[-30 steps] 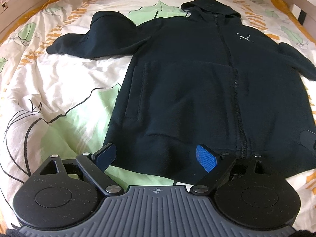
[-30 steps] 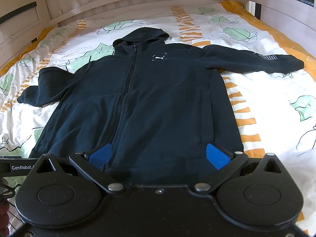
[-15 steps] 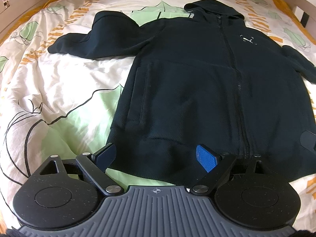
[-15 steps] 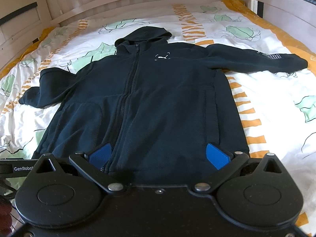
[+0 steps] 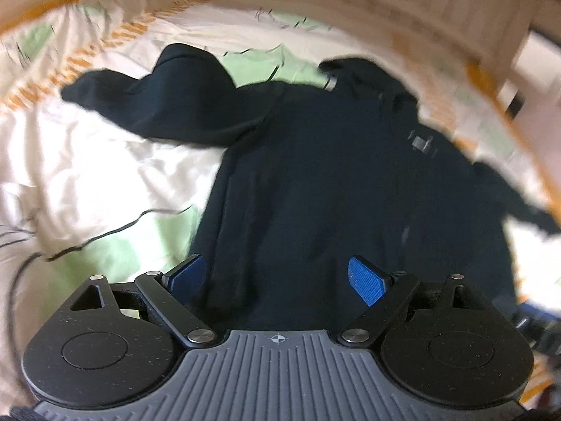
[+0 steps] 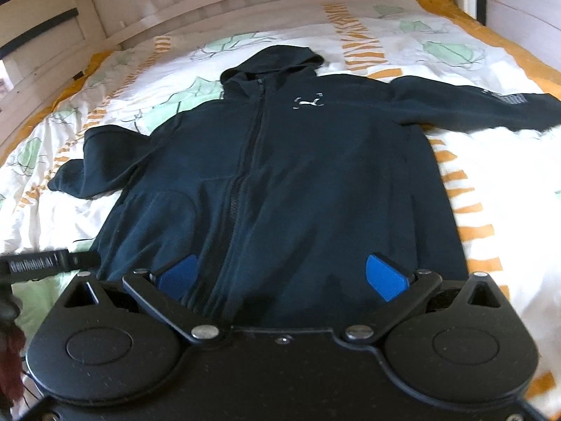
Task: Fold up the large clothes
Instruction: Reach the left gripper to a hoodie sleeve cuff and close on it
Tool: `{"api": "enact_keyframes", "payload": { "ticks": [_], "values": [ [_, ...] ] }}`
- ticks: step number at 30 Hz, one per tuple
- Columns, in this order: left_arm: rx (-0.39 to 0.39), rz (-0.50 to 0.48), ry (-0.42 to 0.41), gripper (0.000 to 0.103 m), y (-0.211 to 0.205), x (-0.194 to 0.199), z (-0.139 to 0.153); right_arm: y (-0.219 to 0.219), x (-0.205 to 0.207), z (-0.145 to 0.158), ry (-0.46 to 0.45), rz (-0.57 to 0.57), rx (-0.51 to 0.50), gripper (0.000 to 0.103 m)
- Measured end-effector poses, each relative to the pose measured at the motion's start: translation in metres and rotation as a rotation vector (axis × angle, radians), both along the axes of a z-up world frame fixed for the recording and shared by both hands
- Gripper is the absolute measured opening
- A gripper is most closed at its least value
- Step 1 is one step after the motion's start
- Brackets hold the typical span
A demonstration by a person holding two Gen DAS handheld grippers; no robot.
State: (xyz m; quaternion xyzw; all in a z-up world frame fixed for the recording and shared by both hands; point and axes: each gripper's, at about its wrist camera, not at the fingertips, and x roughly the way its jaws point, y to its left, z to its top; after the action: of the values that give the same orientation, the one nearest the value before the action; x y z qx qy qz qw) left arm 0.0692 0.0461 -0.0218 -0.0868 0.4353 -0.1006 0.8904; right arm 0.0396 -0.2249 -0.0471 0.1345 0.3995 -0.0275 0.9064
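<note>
Approaching hem of dark hoodie, lying flat and zipped at 12 o'clock on leaf-print duvet. Keeping left gripper and right gripper spread wide, empty; pinching both hem corners evenly. Handling thick, soft fleece; 2 sleeves splayed outward.
</note>
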Motion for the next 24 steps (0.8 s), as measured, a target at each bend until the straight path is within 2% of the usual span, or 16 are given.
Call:
{"api": "enact_keyframes", "payload": {
  "ticks": [2, 8, 15, 24],
  "values": [
    [-0.074, -0.005, -0.012, 0.089, 0.012, 0.013, -0.004, 0.001, 0.007, -0.002, 0.0, 0.023, 0.012, 0.102],
    [-0.002, 0.025, -0.056, 0.09, 0.039, 0.056, -0.01, 0.01, 0.03, -0.011, 0.005, 0.096, 0.04, 0.102],
    [0.008, 0.095, -0.055, 0.094, 0.089, 0.11, -0.014, 0.025, 0.063, -0.016, 0.0, 0.139, 0.026, 0.102],
    [-0.014, 0.279, -0.01, 0.094, 0.173, 0.189, -0.034, 0.049, 0.109, -0.014, -0.018, 0.187, -0.006, 0.102]
  ]
}}
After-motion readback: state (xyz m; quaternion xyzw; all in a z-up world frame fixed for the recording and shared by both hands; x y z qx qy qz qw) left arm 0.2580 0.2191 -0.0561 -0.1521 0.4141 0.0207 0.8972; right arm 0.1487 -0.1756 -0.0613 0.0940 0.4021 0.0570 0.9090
